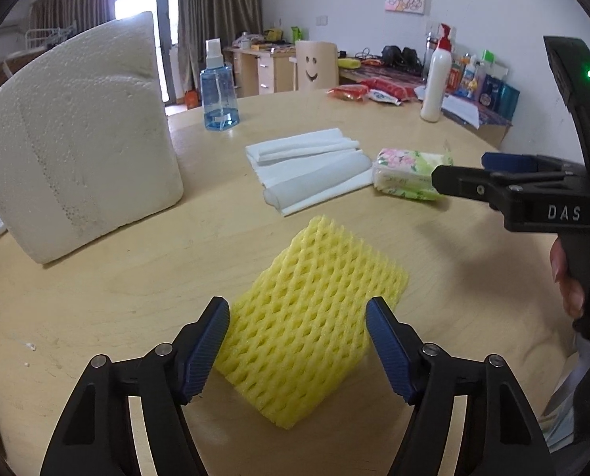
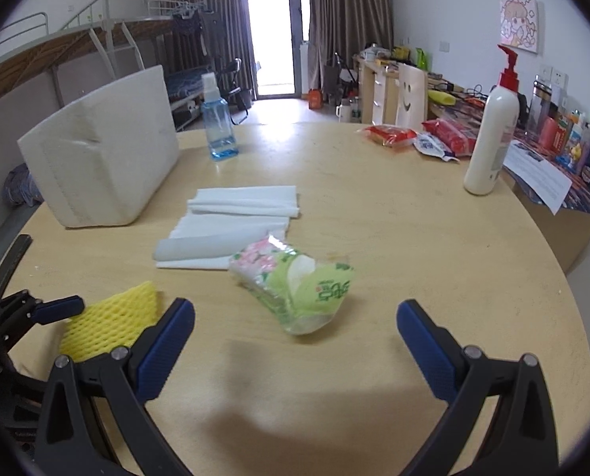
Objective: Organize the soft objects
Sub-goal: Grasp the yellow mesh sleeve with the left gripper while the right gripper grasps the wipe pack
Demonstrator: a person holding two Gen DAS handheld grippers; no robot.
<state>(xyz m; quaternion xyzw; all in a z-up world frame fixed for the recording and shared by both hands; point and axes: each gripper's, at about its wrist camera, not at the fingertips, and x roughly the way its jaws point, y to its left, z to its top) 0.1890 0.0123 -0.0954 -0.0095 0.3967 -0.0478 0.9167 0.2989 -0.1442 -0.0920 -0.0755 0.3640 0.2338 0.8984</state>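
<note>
Round pale-wood table [image 1: 96, 297] carries all the soft items. Left gripper [image 1: 297, 351] points down at the yellow foam net sleeve [image 1: 311, 317], which lies flat on the table near the front edge; its two blue pads stand apart, one on each side of the sleeve's near end. The left pad sits right at the sleeve's edge and the right pad is just off it; no squeeze or dent in the foam is visible, so whether either pad actually touches cannot be told. Right gripper [image 2: 295, 341] hangs over the table with jaws wide apart and nothing between them; the floral green tissue pack [image 2: 295, 285] lies just beyond its fingertips, on the table, not touched. In the left wrist view the right gripper reaches in from the right edge, its tip overlapping the tissue pack in the picture, and fingers of a hand [image 1: 568, 281] wrap its handle. Folded white foam sheets [image 2: 235, 222] lie in a loose stack in the middle of the table, just behind the tissue pack and touching or nearly touching it. A white styrofoam box [image 1: 77, 150] stands to the left, well apart from the sleeve. Farther back stand a blue spray bottle [image 1: 219, 91] and a white pump bottle [image 2: 491, 135] with a red pump; red snack packets [image 2: 394, 135] lie near the far edge.
</note>
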